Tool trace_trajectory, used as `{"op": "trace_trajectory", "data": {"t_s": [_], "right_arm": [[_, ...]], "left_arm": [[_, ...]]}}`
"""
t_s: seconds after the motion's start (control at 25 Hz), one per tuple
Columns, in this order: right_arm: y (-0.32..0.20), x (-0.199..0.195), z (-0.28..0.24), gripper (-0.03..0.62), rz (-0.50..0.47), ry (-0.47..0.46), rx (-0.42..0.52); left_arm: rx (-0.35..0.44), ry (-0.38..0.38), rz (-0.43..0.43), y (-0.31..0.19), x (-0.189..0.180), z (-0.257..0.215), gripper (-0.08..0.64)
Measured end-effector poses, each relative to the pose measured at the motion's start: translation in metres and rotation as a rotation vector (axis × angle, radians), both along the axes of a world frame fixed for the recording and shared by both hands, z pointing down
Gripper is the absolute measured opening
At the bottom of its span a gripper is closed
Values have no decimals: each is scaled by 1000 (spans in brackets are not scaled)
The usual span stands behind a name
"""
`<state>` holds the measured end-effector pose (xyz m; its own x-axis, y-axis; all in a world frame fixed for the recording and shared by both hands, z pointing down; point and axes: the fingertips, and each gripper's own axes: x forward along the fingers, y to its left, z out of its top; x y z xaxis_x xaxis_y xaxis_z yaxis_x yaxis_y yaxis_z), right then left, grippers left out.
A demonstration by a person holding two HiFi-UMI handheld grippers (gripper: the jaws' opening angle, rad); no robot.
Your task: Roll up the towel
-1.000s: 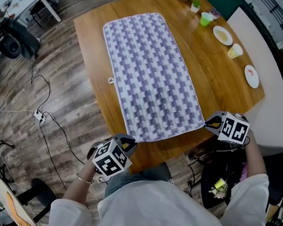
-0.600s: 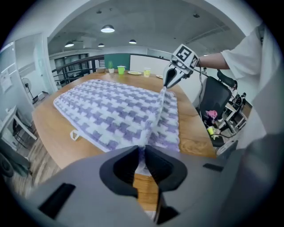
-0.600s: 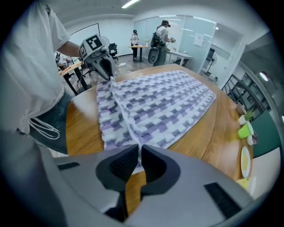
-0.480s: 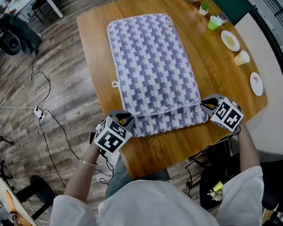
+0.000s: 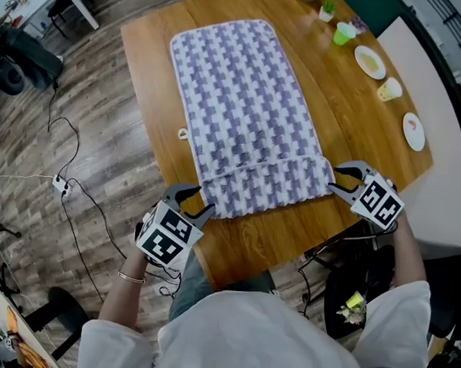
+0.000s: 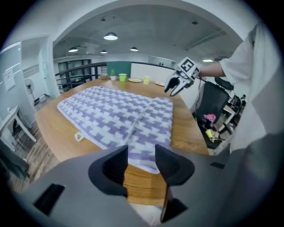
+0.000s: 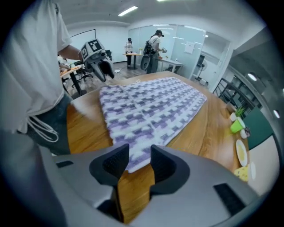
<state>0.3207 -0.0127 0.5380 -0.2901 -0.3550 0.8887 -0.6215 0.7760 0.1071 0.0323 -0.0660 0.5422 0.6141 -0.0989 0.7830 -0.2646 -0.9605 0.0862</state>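
Note:
A purple-and-white checked towel (image 5: 246, 114) lies lengthwise on the wooden table (image 5: 150, 84). Its near end is folded over once into a flat band (image 5: 267, 187). My left gripper (image 5: 195, 205) sits just off the band's left corner, jaws opening, with nothing between them. In the left gripper view the towel's corner (image 6: 144, 153) lies just beyond the jaws (image 6: 141, 165). My right gripper (image 5: 339, 180) is beside the band's right corner, jaws opening and empty. The folded edge (image 7: 133, 155) lies just past the right gripper's jaws (image 7: 135, 164).
A green cup (image 5: 345, 32), a small plant (image 5: 326, 9), plates (image 5: 368, 61) and a yellow cup (image 5: 386, 90) stand along the table's far right. A small loop tag (image 5: 182, 133) lies left of the towel. Cables (image 5: 67, 186) cross the floor at left.
The towel's near end has been folded over away from me. Both grippers carried it forward, then let go and drew slightly back, jaws now apart.

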Motion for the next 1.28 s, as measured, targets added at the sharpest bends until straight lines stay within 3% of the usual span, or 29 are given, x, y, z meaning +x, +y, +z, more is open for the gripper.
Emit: {"op": "trace_trajectory", "data": {"t_s": [0.16,0.32,0.52,0.68,0.72,0.76,0.88,0.96,1.12,1.2,1.28], "right_arm": [[43,-18,14,160,-116,31,-81],[52,-26,30,158,-167,86,-92],[51,-22,56,145,-216,156,-136],[50,-18,63,94,-230,202,-123],[50,-17,63,90,-222,206,-114],[49,-17,62,31,-213,207,-103],[38,-14,61,17,-206,197,-104],[28,-11,59,14,-213,174,-164],[48,-19,49,14,-239,77,-411],[51,-22,38,14,-250,56,-447],[40,-22,23,14,-241,51,-426]], "left_arm": [[27,-51,216,56,13,9,201],[94,-122,291,70,17,29,193],[91,-176,282,68,15,54,171],[106,-187,254,66,14,58,155],[116,-192,247,66,13,59,144],[128,-196,238,65,13,59,113],[122,-202,212,53,14,58,64],[70,-202,211,42,15,56,34],[-91,-173,245,57,6,47,28],[-120,-149,246,60,3,36,28],[-117,-121,226,49,2,22,28]]}}
